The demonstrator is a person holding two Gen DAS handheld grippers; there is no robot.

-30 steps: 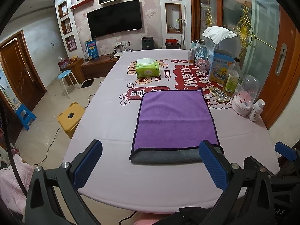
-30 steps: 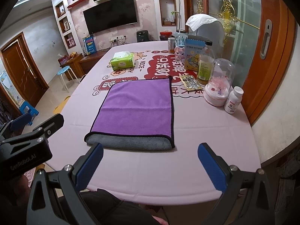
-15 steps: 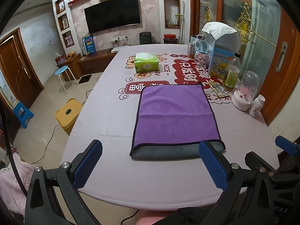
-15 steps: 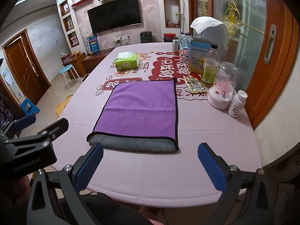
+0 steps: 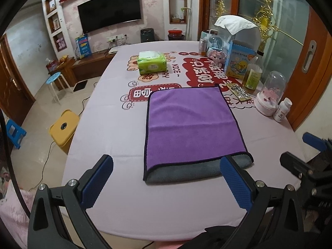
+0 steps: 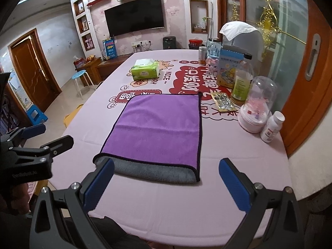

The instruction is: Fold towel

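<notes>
A purple towel (image 5: 193, 124) with a grey underside lies folded on the pink table (image 5: 116, 137), its grey fold edge nearest me. It also shows in the right wrist view (image 6: 159, 128). My left gripper (image 5: 166, 178) is open and empty, held just short of the towel's near edge. My right gripper (image 6: 166, 180) is open and empty at the same near edge. The right gripper shows at the right edge of the left view (image 5: 311, 161), and the left gripper at the left edge of the right view (image 6: 31, 145).
A green tissue pack (image 5: 152, 62) sits beyond the towel. Along the right side stand a bottle (image 5: 252, 76), a glass dome (image 5: 268, 95), a small white pill bottle (image 5: 282, 110), a blue box (image 5: 238, 60) and a blister pack (image 5: 238, 92). A yellow stool (image 5: 63, 127) stands left of the table.
Both grippers have moved forward toward the towel's near edge, so the towel appears larger and closer. The jaws stay open and the towel has not moved.
</notes>
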